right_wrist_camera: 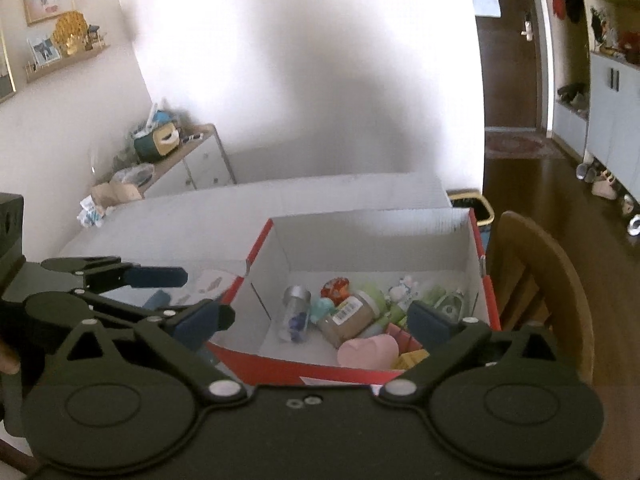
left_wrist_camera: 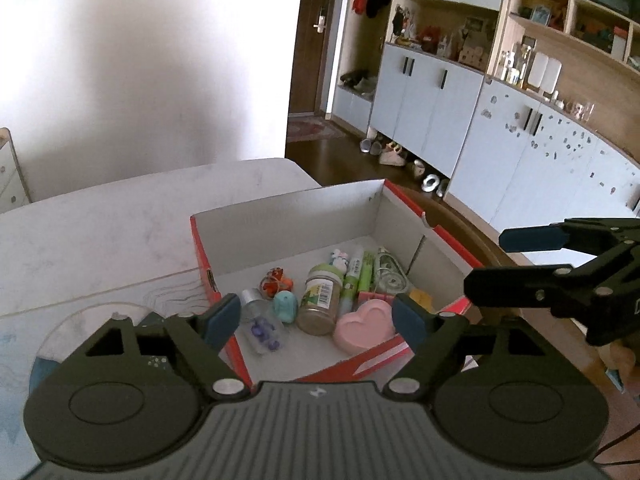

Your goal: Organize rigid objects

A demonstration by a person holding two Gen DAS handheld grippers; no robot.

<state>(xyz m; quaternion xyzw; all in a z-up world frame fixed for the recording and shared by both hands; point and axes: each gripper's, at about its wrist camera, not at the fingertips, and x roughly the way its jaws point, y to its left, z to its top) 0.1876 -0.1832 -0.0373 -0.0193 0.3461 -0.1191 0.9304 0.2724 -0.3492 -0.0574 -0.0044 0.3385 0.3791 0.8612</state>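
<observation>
A red shoebox with a white inside stands on the white table. In it lie a pink heart, a green-lidded jar, a clear vial with purple beads, a teal figure, a red-orange toy, green tubes and a tape dispenser. My left gripper hovers open at the box's near wall, empty. My right gripper hangs open beside the box's right corner. The right wrist view shows the same box, the heart, the jar and my open, empty right gripper.
A round clear disc lies on the table left of the box. A wooden chair stands close to the box's right side. Cabinets and shoes line the far wall. A cluttered side cabinet sits behind the table.
</observation>
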